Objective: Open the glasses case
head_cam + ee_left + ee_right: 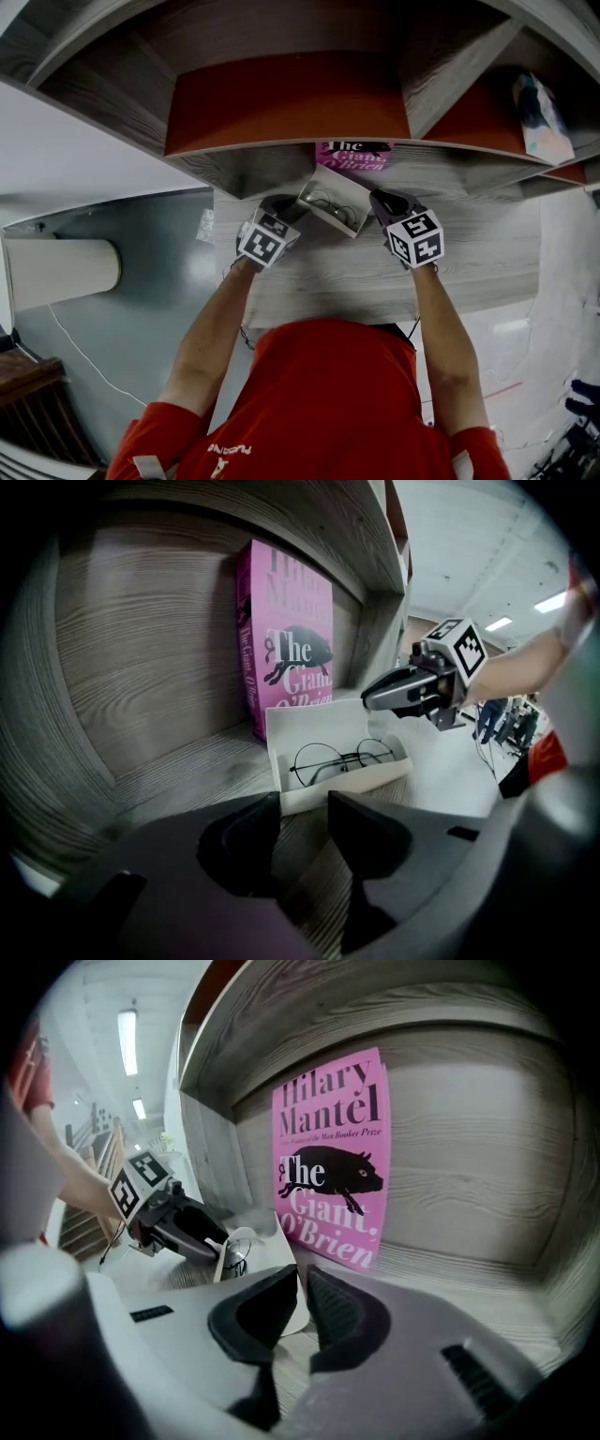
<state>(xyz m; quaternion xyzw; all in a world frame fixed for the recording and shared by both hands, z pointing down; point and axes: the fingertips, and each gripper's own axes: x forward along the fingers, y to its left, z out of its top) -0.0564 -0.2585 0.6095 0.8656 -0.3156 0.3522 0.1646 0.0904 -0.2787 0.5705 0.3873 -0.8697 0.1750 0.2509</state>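
The white glasses case (pixel 330 202) lies open on the wooden desk, its lid standing up and round wire glasses (pixel 339 759) inside. In the right gripper view the case (pixel 246 1241) shows end-on. My left gripper (pixel 284 212) sits at the case's left end, and in the left gripper view its jaws (pixel 302 803) close on the near corner of the case (pixel 323 785). My right gripper (pixel 382 201) is just off the right end, with its tip beside the lid's upper corner (pixel 367 703). Its jaws (pixel 302 1283) are shut, with only a slit and nothing between them.
A pink book (pixel 353 154) stands upright at the back of the shelf bay (pixel 333 1162), just behind the case. Wooden shelf walls (pixel 122 667) close in the back and sides. The desk's front edge (pixel 375 314) is near the person's body.
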